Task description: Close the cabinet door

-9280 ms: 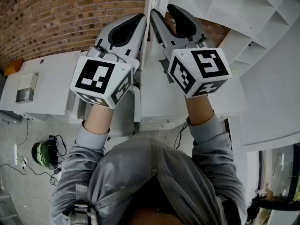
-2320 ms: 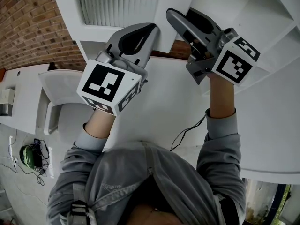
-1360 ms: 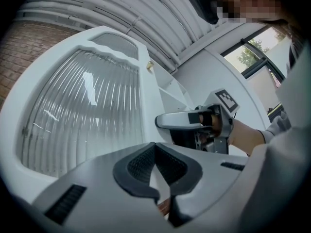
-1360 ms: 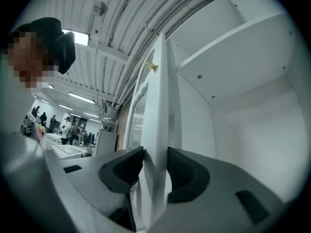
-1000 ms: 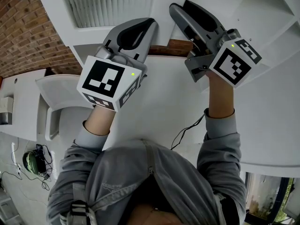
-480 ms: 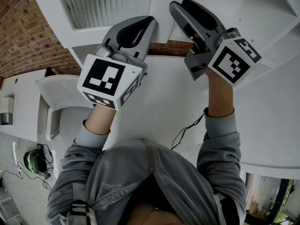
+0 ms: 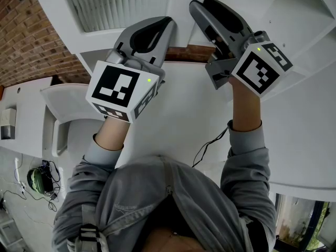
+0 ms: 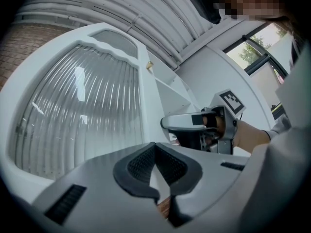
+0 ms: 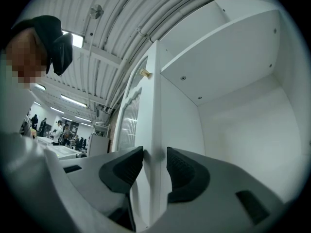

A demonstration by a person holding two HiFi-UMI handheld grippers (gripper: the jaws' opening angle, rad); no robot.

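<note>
Step in hand, judged: closing swing, not finished. Cabinet door [image 9: 154, 96] open, edge-on beside cabinet [image 9: 243, 130].
Right gripper [image 9: 155, 155]: fingers clamped on door edge.
Left gripper [image 8: 155, 147]: fingers together, empty, near ribbed panel [image 8: 82, 115].
Next: probably guide edge to frame, then release.

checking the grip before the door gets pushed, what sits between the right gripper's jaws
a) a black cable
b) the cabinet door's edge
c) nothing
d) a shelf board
b: in the right gripper view, the right gripper has one pad on each side of the white cabinet door at its free edge, with the ribbed glass panel to the left of that edge.
</note>
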